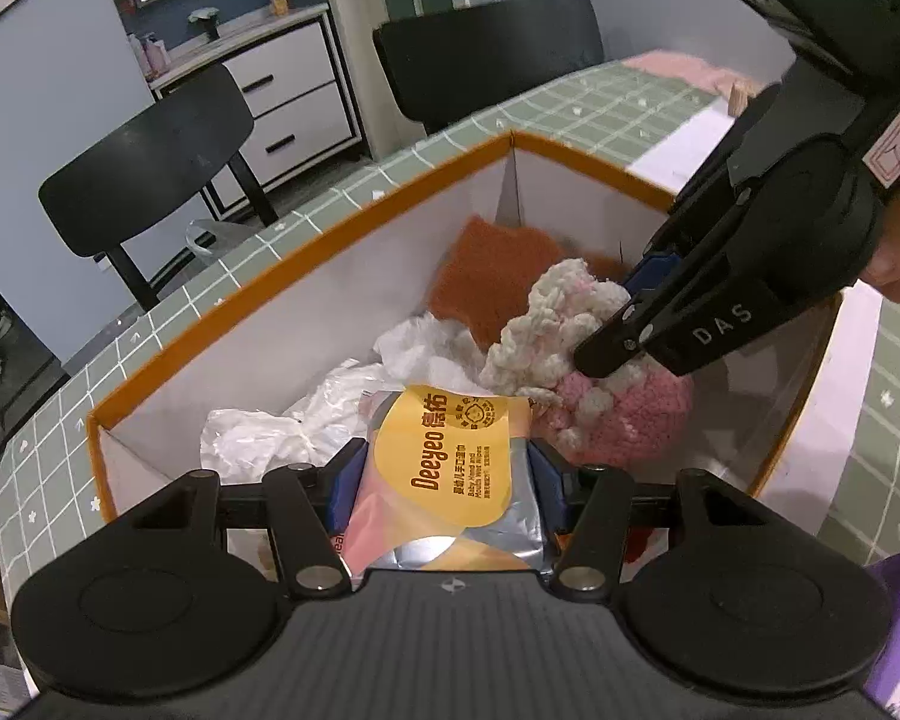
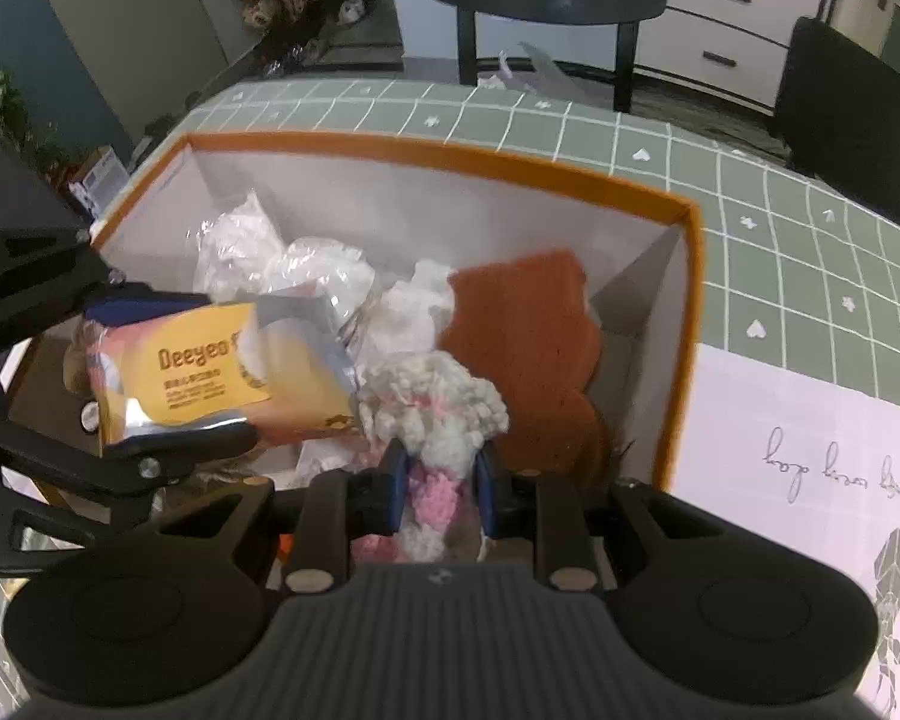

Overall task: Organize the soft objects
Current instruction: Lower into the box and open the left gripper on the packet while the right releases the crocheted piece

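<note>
fluffy pink-white knit [image 2: 435, 420] (yarn loops)

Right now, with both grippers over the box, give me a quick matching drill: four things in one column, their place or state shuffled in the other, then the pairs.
Things:
1. wipes pack
2. pink and white knit item
3. orange cloth
4. crumpled white plastic

States:
A. lying in the box, near its far corner
B. clamped in the right gripper
C. clamped in the left gripper
D. loose on the box floor, ungripped

Pairs: 1-C, 2-B, 3-A, 4-D
</note>
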Motion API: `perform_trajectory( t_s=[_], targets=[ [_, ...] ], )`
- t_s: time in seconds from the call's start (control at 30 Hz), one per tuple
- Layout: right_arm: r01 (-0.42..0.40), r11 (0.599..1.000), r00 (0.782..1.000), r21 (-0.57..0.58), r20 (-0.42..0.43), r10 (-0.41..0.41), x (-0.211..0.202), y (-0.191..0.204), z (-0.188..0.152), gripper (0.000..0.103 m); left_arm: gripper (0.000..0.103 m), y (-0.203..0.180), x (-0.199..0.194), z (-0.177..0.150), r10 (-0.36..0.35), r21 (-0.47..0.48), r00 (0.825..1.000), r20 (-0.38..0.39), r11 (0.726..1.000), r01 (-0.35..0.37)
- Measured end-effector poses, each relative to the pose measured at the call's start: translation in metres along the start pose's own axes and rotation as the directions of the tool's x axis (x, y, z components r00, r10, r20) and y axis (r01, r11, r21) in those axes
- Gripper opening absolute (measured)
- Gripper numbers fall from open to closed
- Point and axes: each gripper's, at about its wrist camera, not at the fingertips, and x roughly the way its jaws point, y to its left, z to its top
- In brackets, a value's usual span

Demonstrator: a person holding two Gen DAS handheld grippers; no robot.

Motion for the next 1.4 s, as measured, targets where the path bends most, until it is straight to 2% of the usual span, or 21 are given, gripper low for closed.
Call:
perform_trajectory(
  t_s=[0.1, 0.47, 0.67, 0.7, 0.77, 0.97, 1.4],
  targets=[
    [0.004, 1.000, 1.000, -0.023, -0.020, -0.005, 0.007, 0.003, -0.003, 0.022, 0.065, -0.006, 0.006, -0.001, 0.010, 0.025, 1.000, -0.020, 1.000, -0.009],
    [0.037, 0.996, 0.998, -0.083, -0.040, -0.041, 0.023, 0.014, -0.008, 0.024, 0.066, 0.000, 0.018, -0.001, -0.011, -0.033, 0.998, -0.061, 0.999, 0.009],
    [0.029, 0.996, 0.999, -0.089, -0.040, -0.033, 0.020, 0.019, -0.013, 0.042, 0.068, -0.002, 0.015, 0.000, 0.005, -0.046, 0.998, -0.062, 0.999, -0.008],
    [0.030, 0.995, 0.999, -0.091, -0.037, -0.033, 0.018, 0.020, -0.014, 0.043, 0.069, -0.002, 0.014, 0.001, 0.007, -0.053, 0.998, -0.062, 0.999, -0.010],
    [0.038, 0.995, 0.999, -0.093, -0.032, -0.041, 0.014, 0.022, -0.016, 0.047, 0.075, -0.001, 0.009, 0.001, 0.007, -0.066, 0.999, -0.048, 0.998, -0.010],
    [0.066, 0.992, 0.998, -0.104, 0.018, -0.065, -0.012, 0.025, -0.016, 0.053, 0.077, -0.004, -0.018, 0.007, -0.016, -0.086, 1.000, 0.007, 0.996, 0.016],
    [0.104, 0.987, 0.991, -0.123, 0.090, -0.094, -0.066, 0.040, -0.024, 0.054, 0.078, -0.026, -0.067, 0.015, 0.014, -0.046, 0.997, 0.070, 0.999, -0.011]
  ],
)
